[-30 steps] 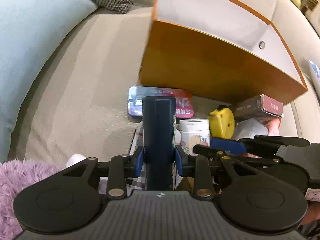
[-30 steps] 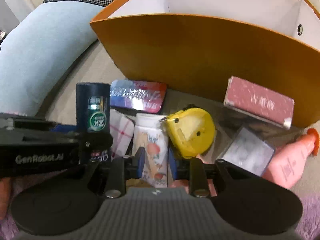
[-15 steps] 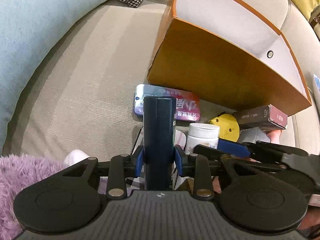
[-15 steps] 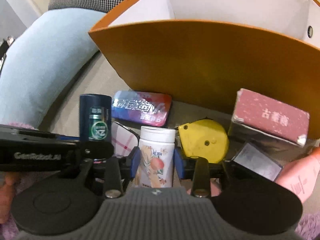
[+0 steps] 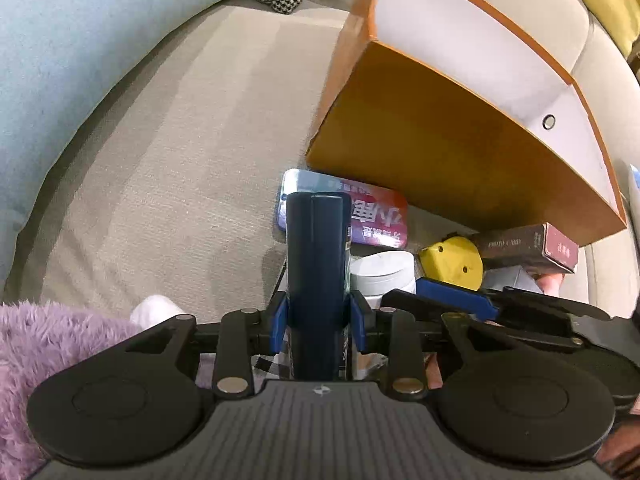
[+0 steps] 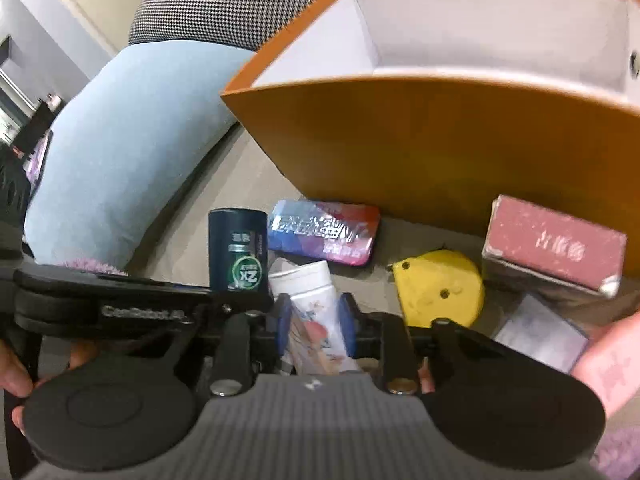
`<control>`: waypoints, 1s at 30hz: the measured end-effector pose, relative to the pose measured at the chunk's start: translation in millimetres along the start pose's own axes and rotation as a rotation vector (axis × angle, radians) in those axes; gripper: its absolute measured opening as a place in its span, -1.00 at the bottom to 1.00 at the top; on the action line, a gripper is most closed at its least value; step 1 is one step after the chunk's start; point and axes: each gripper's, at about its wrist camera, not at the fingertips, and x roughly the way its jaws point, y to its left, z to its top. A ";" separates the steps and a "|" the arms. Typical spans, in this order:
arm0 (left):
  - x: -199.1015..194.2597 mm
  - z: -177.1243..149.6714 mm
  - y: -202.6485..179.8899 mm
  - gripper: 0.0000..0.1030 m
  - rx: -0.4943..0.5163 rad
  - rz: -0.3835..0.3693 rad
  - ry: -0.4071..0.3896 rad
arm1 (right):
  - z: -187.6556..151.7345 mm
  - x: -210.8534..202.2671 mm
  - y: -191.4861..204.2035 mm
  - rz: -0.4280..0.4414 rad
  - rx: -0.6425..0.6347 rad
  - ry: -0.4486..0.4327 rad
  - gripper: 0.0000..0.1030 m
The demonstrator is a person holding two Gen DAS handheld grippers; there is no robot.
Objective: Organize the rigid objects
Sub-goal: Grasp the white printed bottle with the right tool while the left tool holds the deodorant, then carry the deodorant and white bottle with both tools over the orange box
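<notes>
While left tool (image 5: 318,316) clamps dark blue can (image 5: 316,256) near orange box (image 5: 452,160), right tool (image 6: 314,320) closing on white bottle (image 6: 314,312).

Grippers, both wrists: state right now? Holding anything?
Left gripper: closed on the dark blue canister.
Right gripper: jaws closing on the white bottle, pads against its sides.

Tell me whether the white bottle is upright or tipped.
Tipped: the white bottle leans left between the right hand-held gripper's closing jaws.
</notes>
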 end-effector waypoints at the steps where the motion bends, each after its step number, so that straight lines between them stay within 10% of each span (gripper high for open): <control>1: 0.1 0.3 0.5 -0.30 -0.005 0.001 -0.001 | 0.8 2.7 -3.0 0.013 0.000 0.006 -0.30; 8: 1.1 2.3 5.0 -0.30 -0.023 -0.005 0.003 | 3.2 10.8 -16.0 0.110 0.019 0.057 -0.14; 13: 0.3 -0.2 1.3 -0.30 -0.002 -0.009 -0.005 | -6.6 19.2 9.6 0.024 -0.171 0.106 -0.17; 30: -44.1 -20.8 -13.1 -0.31 0.124 -0.078 -0.201 | -7.8 -52.6 34.1 -0.071 -0.170 -0.116 -0.24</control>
